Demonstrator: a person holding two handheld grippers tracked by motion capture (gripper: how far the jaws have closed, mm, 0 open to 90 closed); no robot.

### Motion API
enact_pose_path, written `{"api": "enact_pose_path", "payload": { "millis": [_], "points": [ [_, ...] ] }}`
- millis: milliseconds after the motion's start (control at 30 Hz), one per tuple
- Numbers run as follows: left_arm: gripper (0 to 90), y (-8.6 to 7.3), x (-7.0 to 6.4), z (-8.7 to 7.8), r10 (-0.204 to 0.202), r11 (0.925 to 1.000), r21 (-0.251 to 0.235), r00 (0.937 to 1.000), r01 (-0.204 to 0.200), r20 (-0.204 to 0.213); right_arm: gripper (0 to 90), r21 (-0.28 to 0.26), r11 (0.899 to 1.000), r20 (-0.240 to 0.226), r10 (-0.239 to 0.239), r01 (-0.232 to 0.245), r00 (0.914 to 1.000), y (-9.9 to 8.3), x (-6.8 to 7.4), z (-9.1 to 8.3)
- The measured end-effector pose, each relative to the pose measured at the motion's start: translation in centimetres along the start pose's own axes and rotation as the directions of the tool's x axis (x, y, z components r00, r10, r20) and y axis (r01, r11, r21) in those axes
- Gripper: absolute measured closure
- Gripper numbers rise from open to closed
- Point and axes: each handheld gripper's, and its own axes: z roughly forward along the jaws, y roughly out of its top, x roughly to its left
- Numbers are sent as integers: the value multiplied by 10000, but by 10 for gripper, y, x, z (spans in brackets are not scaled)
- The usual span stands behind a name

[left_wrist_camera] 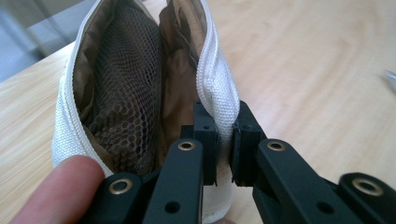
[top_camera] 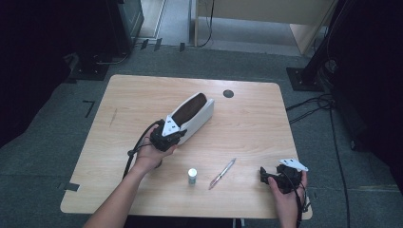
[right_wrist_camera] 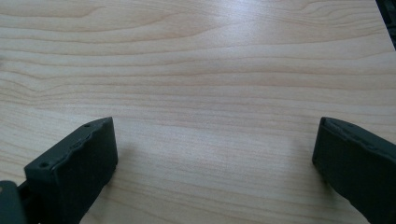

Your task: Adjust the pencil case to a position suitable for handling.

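Held the white pouch (top_camera: 192, 114) near the middle of the tabletop (top_camera: 247, 123), left tongs (left_wrist_camera: 225, 140) pinching its zipper edge at the near end, probably to keep the mouth open for filling. Kept the right tongs (top_camera: 271, 173) spread wide and empty, well apart from the pouch, near the pen (top_camera: 222, 173) and small bottle (top_camera: 192, 175).

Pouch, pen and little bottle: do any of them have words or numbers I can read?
No readable text anywhere.
Pouch: plain white cloth, no label seen.
Pen: too small to read.
Bottle: too small and blurred to read.
Table: bare wood, no writing.
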Motion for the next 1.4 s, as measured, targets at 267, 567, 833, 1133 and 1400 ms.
{"api": "enact_pose_path", "payload": {
  "millis": [267, 567, 833, 1133, 1400],
  "points": [
    [831, -11, -10, 4, 133, 9999, -26, 9972, -132, 738, 0, -2, 10000, 2, -4, 4, 10000, 0, 0, 0],
    [688, -12, -9, 1, -388, 9992, -89, 9951, 398, 907, 0, -1, 10000, 1, 6, -6, 10000, 0, 0, 0],
    [593, -7, -5, -16, -994, 9922, -625, 9867, 1081, 1290, 0, 6, 10000, -1, 5, -5, 10000, 0, 0, 0],
    [508, -12, 8, -42, -1560, 9816, -966, 9835, 1647, 917, 0, 0, 10000, -1, 0, 0, 10000, 0, 0, 0],
    [436, -34, 28, -71, -2355, 9670, -956, 9717, 2360, 166, 137, -545, 9981, 462, 315, -290, 9984, 1, -1, -9]
  ]
}}
